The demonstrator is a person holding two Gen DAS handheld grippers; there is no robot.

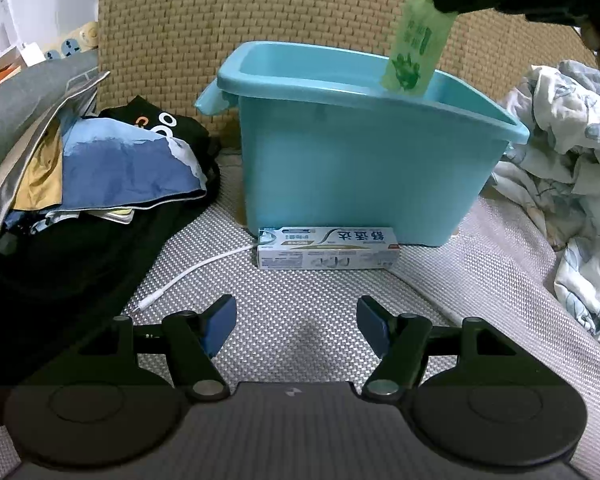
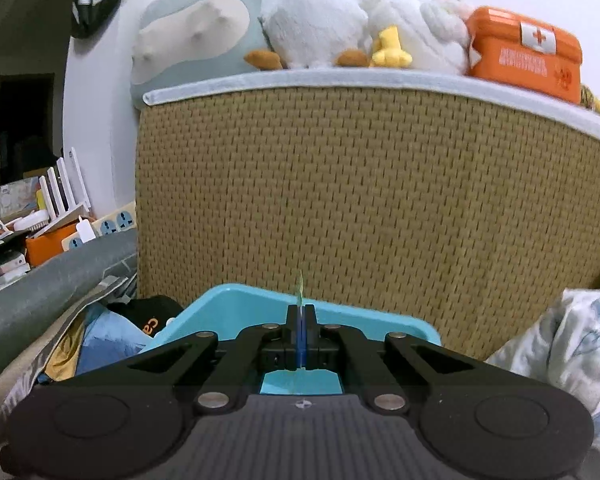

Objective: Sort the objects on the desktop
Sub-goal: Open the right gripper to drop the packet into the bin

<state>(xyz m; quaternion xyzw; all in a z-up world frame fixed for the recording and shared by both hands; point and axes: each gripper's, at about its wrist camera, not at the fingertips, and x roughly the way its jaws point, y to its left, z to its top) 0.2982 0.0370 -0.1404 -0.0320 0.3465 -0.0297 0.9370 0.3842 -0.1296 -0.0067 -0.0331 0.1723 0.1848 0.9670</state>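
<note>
A light blue plastic bin [image 1: 352, 168] stands on the woven mat against a wicker headboard. Over its far right rim hangs a thin green packet [image 1: 418, 42], pinched at its top by my right gripper [image 1: 446, 0], which comes in from the upper right. In the right wrist view the same gripper [image 2: 299, 312] is shut on the packet's edge [image 2: 299, 286], above the bin [image 2: 236, 312]. A white toothpaste box [image 1: 327, 249] lies on the mat against the bin's front. My left gripper [image 1: 296, 320] hovers open and empty, low over the mat, short of the box.
A white cable [image 1: 188, 276] runs from the toothpaste box toward the left. Dark clothes and blue fabric [image 1: 112, 168] pile up on the left; a floral quilt [image 1: 568, 168] bunches on the right. Plush toys [image 2: 340, 24] and an orange first-aid tin [image 2: 528, 56] sit atop the headboard.
</note>
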